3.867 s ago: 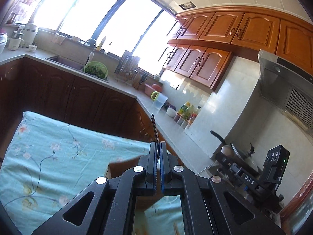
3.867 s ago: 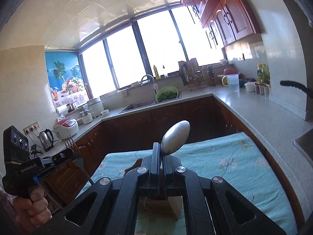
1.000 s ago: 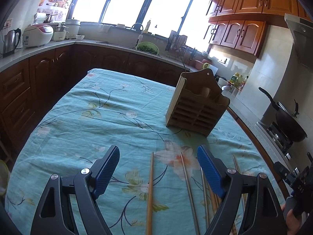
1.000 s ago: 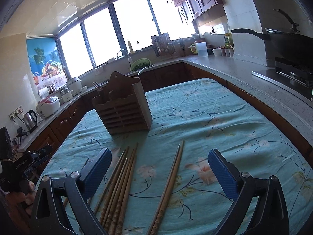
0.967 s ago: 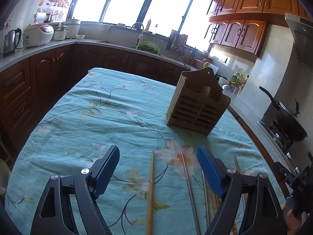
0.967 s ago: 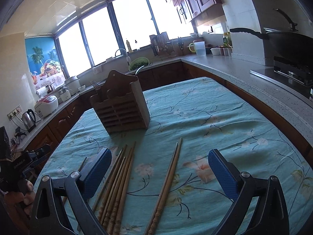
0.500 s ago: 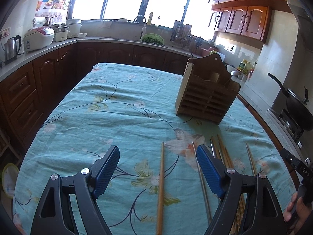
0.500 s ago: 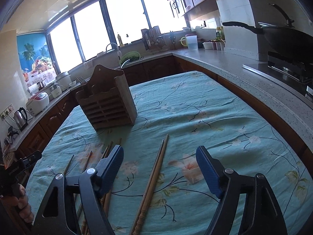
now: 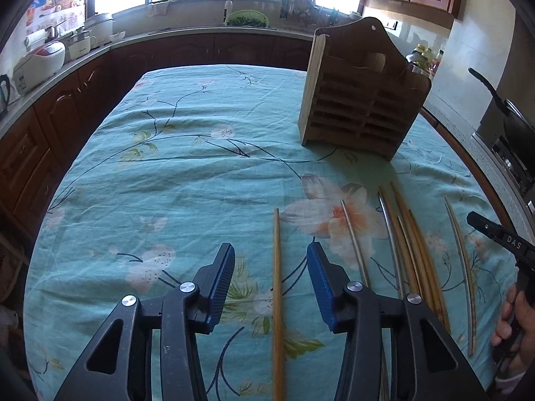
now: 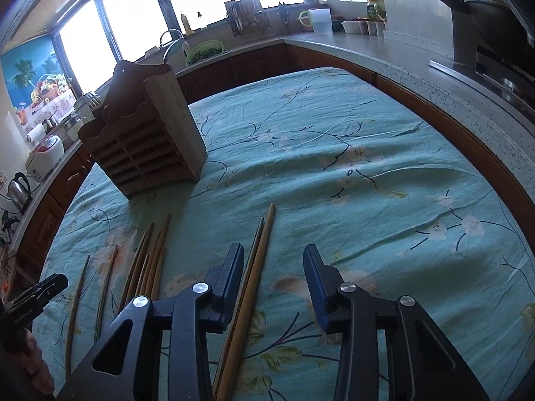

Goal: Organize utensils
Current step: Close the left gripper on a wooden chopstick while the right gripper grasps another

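One long pale wooden chopstick [image 9: 277,300] lies on the teal floral tablecloth [image 9: 174,180], running away from the camera toward the slatted wooden utensil holder [image 9: 361,107]; the holder's contents can't be made out. The left gripper [image 9: 271,267] tilts down over it, jaws closing, pads not touching. The right gripper [image 10: 272,267] closes astride a chopstick pair [image 10: 254,274].

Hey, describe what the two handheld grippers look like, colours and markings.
Both the left gripper and right gripper have black angular frames with silver rivets and fingers faced with ribbed blue pads. The handheld units carry small white lettering.
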`<move>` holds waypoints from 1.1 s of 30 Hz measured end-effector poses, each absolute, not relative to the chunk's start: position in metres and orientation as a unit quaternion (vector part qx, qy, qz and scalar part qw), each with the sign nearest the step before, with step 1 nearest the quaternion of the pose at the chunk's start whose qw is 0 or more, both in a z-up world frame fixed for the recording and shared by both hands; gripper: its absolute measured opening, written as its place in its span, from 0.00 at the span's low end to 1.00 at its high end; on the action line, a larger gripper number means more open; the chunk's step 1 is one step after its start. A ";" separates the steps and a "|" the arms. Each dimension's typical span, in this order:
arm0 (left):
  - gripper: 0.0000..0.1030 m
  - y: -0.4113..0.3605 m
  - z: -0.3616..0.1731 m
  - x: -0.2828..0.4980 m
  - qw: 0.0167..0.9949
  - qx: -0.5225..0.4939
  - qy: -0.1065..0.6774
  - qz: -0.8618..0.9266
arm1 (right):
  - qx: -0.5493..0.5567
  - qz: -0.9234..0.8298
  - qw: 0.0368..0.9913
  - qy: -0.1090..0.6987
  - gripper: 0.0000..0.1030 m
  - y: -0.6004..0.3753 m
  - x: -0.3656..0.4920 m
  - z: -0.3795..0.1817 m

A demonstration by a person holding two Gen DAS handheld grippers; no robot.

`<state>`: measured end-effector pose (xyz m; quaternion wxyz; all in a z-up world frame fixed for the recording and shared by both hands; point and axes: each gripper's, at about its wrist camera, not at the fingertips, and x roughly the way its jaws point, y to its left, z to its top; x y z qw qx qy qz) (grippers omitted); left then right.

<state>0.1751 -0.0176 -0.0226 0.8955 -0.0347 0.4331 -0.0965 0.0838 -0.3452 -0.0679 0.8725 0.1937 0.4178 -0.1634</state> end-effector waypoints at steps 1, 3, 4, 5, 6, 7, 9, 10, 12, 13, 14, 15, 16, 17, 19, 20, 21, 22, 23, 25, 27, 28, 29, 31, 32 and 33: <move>0.41 -0.019 -0.024 0.178 0.894 -0.035 0.436 -0.097 | 0.189 -0.165 0.871 0.422 0.32 -0.345 0.087 -0.070; 0.39 -0.020 -0.028 0.184 0.891 -0.036 0.442 -0.099 | 0.187 -0.160 0.868 0.431 0.29 -0.347 0.094 -0.074; 0.38 -0.022 -0.030 0.187 0.889 -0.035 0.445 -0.100 | 0.179 -0.163 0.866 0.438 0.28 -0.346 0.098 -0.076; 0.37 -0.024 -0.033 0.190 0.887 -0.031 0.449 -0.102 | 0.172 -0.166 0.862 0.447 0.24 -0.346 0.102 -0.079; 0.33 -0.026 -0.036 0.192 0.885 -0.026 0.453 -0.103 | 0.172 -0.165 0.860 0.451 0.20 -0.347 0.104 -0.082; 0.30 -0.027 -0.039 0.195 0.882 -0.024 0.460 -0.104 | 0.170 -0.166 0.861 0.450 0.20 -0.347 0.105 -0.082; 0.28 -0.030 -0.045 0.199 0.879 -0.018 0.464 -0.106 | 0.159 -0.169 0.860 0.455 0.19 -0.347 0.110 -0.080; 0.28 -0.032 -0.046 0.201 0.879 -0.012 0.464 -0.105 | 0.162 -0.167 0.859 0.455 0.19 -0.349 0.112 -0.081; 0.28 -0.035 -0.047 0.204 0.880 -0.006 0.463 -0.104 | 0.156 -0.163 0.857 0.463 0.20 -0.348 0.119 -0.083; 0.28 -0.036 -0.047 0.206 0.880 -0.004 0.463 -0.105 | 0.141 -0.166 0.857 0.466 0.20 -0.345 0.122 -0.084; 0.27 -0.037 -0.048 0.207 0.880 -0.002 0.463 -0.105 | 0.129 -0.169 0.858 0.468 0.20 -0.342 0.126 -0.084; 0.25 -0.038 -0.048 0.208 0.881 0.001 0.462 -0.105 | 0.117 -0.170 0.858 0.470 0.20 -0.339 0.130 -0.085; 0.22 -0.038 -0.049 0.209 0.882 0.004 0.460 -0.104 | 0.110 -0.170 0.859 0.470 0.20 -0.337 0.133 -0.086; 0.21 -0.039 -0.049 0.209 0.883 0.008 0.458 -0.103 | 0.108 -0.169 0.859 0.471 0.20 -0.337 0.136 -0.086; 0.11 -0.039 -0.050 0.209 0.884 0.011 0.456 -0.102 | 0.109 -0.166 0.860 0.471 0.20 -0.338 0.138 -0.087; 0.08 -0.039 -0.050 0.209 0.885 0.009 0.455 -0.104 | 0.108 -0.165 0.860 0.471 0.19 -0.338 0.138 -0.087; 0.04 -0.037 -0.050 0.209 0.884 0.003 0.455 -0.107 | 0.107 -0.164 0.860 0.471 0.16 -0.338 0.138 -0.087; 0.04 -0.035 -0.051 0.210 0.883 -0.004 0.455 -0.111 | 0.108 -0.163 0.861 0.470 0.13 -0.338 0.137 -0.087; 0.03 -0.033 -0.051 0.210 0.883 -0.010 0.456 -0.114 | 0.112 -0.161 0.861 0.469 0.08 -0.339 0.136 -0.086; 0.03 -0.029 -0.050 0.210 0.880 -0.022 0.459 -0.119 | 0.138 -0.152 0.862 0.464 0.06 -0.343 0.135 -0.085; 0.03 -0.023 -0.048 0.209 0.879 -0.038 0.458 -0.127 | 0.157 -0.146 0.866 0.452 0.05 -0.345 0.129 -0.079; 0.03 -0.021 -0.046 0.208 0.879 -0.045 0.456 -0.131 | 0.161 -0.144 0.869 0.446 0.05 -0.344 0.126 -0.074; 0.03 -0.020 -0.042 0.206 0.880 -0.051 0.454 -0.134 | 0.165 -0.141 0.872 0.439 0.05 -0.343 0.123 -0.069; 0.03 -0.016 -0.035 0.203 0.882 -0.063 0.445 -0.142 | 0.174 -0.131 0.879 0.425 0.05 -0.341 0.116 -0.057; 0.03 -0.013 -0.030 0.201 0.883 -0.070 0.442 -0.146 | 0.176 -0.127 0.882 0.419 0.05 -0.339 0.114 -0.051; 0.03 -0.012 -0.024 0.198 0.884 -0.077 0.436 -0.151 | 0.180 -0.123 0.885 0.412 0.05 -0.338 0.111 -0.045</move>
